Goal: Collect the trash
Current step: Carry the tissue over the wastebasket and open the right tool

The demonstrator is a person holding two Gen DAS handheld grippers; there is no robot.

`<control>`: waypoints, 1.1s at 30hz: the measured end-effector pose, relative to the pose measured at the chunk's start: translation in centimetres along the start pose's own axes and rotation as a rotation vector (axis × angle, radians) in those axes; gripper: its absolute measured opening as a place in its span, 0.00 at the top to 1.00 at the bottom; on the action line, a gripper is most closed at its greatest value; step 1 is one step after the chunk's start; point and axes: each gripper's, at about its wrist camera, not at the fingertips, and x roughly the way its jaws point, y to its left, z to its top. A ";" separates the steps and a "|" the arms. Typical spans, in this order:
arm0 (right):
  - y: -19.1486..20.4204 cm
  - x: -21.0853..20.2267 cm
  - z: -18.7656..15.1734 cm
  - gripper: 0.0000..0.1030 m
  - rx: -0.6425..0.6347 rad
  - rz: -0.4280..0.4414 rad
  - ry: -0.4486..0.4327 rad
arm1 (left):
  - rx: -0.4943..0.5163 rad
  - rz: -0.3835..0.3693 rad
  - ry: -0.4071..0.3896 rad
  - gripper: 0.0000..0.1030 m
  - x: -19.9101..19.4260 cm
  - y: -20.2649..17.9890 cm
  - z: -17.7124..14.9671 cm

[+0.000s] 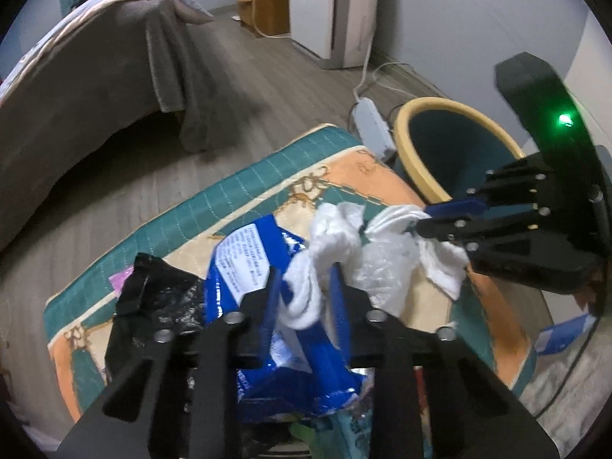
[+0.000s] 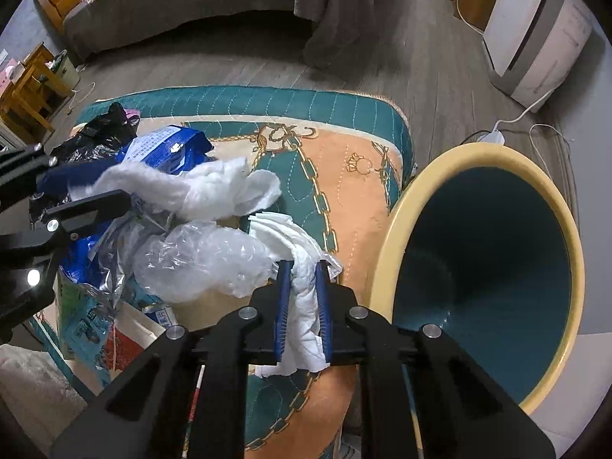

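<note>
Trash lies piled on a teal and orange quilted cushion (image 1: 344, 176). My left gripper (image 1: 306, 294) is shut on a crumpled white tissue wad (image 1: 332, 237), which sits on a blue snack bag (image 1: 248, 260). In the right wrist view the left gripper (image 2: 95, 187) comes in from the left edge, holding the same wad (image 2: 214, 187). My right gripper (image 2: 303, 298) is shut on a folded white tissue (image 2: 275, 229), beside clear plastic wrap (image 2: 206, 260). The left wrist view shows the right gripper (image 1: 424, 218) pinching that tissue (image 1: 443, 264). A yellow-rimmed teal bin (image 2: 386, 267) stands open just right of the cushion.
A black plastic bag (image 1: 153, 298) lies at the cushion's left end, with printed wrappers (image 2: 88, 329) below the blue bag. A bed with a grey blanket (image 1: 95, 88), a white appliance (image 1: 329, 7) and a power strip with cables (image 1: 371, 122) stand on the wood floor.
</note>
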 end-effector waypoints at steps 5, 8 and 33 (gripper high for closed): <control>0.0 -0.6 -0.3 0.87 0.002 -0.003 -0.015 | 0.014 -0.040 -0.017 0.95 -1.2 -0.7 -0.4; 0.1 -1.4 -0.5 0.87 0.009 -0.001 -0.035 | 0.003 -0.044 -0.034 0.96 -2.3 -0.8 -0.6; -0.1 -8.8 -0.5 0.89 0.035 -0.043 -0.235 | -0.138 0.003 -0.244 0.97 -13.4 -0.5 -1.4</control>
